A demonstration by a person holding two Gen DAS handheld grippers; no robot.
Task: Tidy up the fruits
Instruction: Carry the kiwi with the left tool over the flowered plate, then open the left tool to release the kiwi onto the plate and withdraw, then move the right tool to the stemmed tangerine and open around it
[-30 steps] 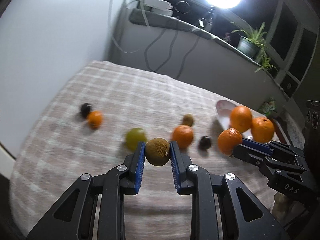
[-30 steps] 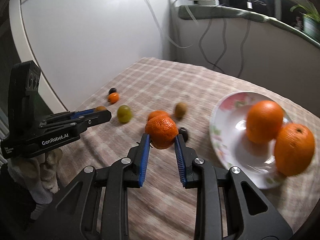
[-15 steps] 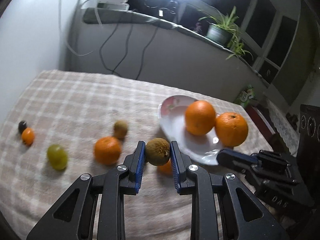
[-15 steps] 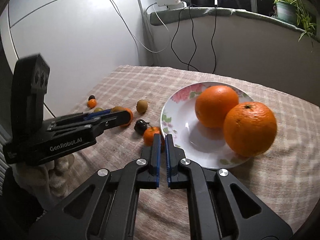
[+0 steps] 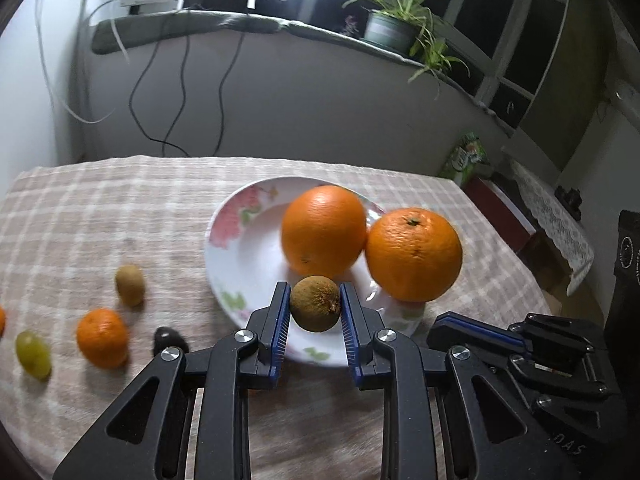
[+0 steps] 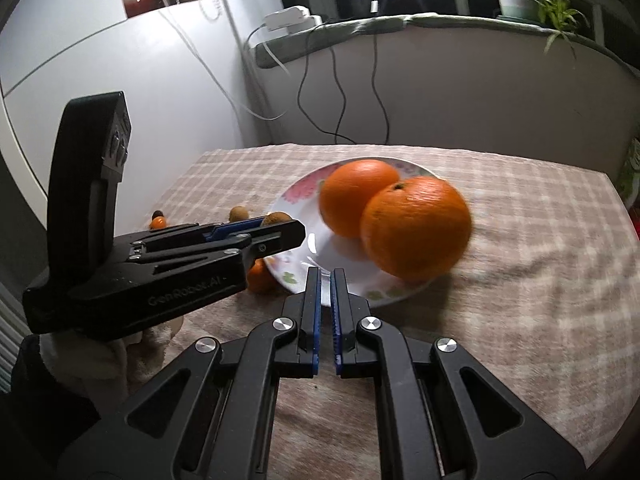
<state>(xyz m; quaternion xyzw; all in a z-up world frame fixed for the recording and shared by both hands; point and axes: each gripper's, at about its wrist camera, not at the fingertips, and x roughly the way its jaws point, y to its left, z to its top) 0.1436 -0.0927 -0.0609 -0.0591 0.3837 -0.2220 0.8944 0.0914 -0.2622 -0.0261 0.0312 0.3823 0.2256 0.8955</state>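
My left gripper (image 5: 315, 303) is shut on a brown kiwi (image 5: 315, 302) and holds it over the near rim of the floral plate (image 5: 240, 240). Two big oranges (image 5: 323, 230) (image 5: 414, 254) rest on the plate. My right gripper (image 6: 326, 280) is shut and empty, just before the plate's near rim (image 6: 304, 196). On the cloth to the left lie a second kiwi (image 5: 129, 285), a mandarin (image 5: 102, 337), a dark fruit (image 5: 170, 338) and a green grape (image 5: 33, 354). Another mandarin (image 6: 262, 276) lies by the plate, half hidden under the left gripper.
The checked tablecloth (image 5: 100, 216) covers the table; its right edge drops off near the second orange. A grey wall with hanging cables (image 5: 180, 92) stands behind. A potted plant (image 5: 386, 32) sits on the ledge. A green carton (image 5: 466, 156) stands off the far right corner.
My left gripper has swung right with the kiwi, from over the loose fruits to over the plate's near rim. My right gripper let go of its mandarin, shut empty and moved right.
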